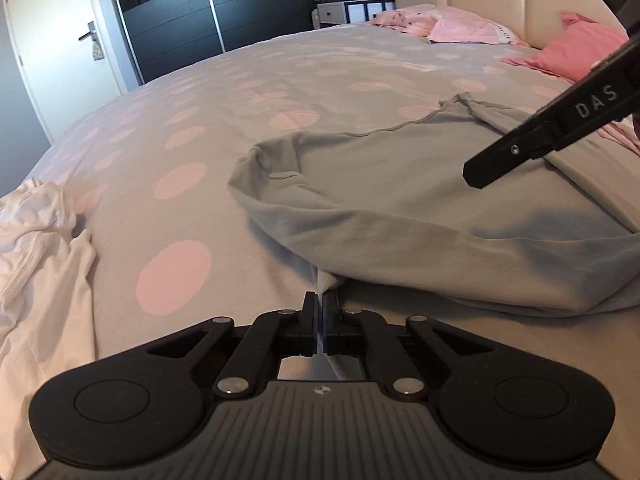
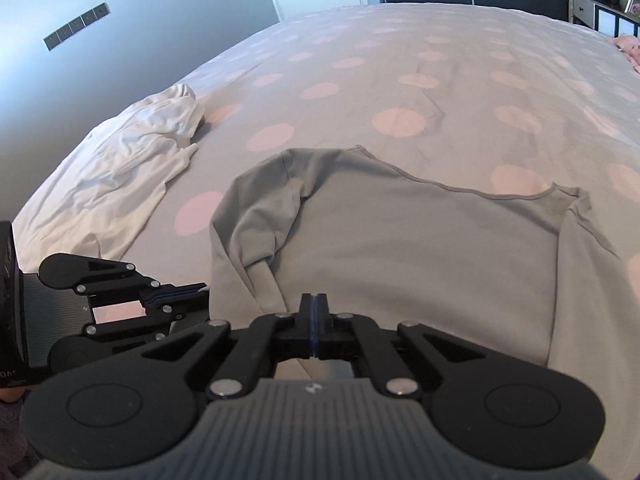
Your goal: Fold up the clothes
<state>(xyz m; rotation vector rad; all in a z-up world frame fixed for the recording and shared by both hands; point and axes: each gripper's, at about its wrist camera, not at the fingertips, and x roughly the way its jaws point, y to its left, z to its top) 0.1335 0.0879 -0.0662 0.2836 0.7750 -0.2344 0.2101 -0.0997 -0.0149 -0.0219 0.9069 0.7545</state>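
Grey top (image 2: 420,248) first: it lies on the bed (image 2: 400,60) right in front of me, chest up, neckline at the far edge, and its near hem is where both of my tools are working. My left tool (image 1: 320,300) has its jaws closed, and I see a pinch of the grey cloth standing up between the fingertips, so I judge it is gripping the hem at that corner. My right tool (image 2: 315,300) looks closed too, jaws nearly together right at the hem; the cloth runs under them, but I cannot tell for sure that any of it is caught.

One sleeve, on the left in the right wrist view, is already turned in over the body. The other side drapes loosely, and the body itself lies at full length. So I reckon the fold on this piece is only begun: one sleeve in, the bottom hem not yet carried toward the neckline.

Further off to the left a white garment (image 2: 132,160) sits crumpled near the bed's edge, untouched by the look of it. Beyond that the bed is bare up to the pink pillows (image 1: 568,48) at the headboard. Most of the job is still ahead of me.
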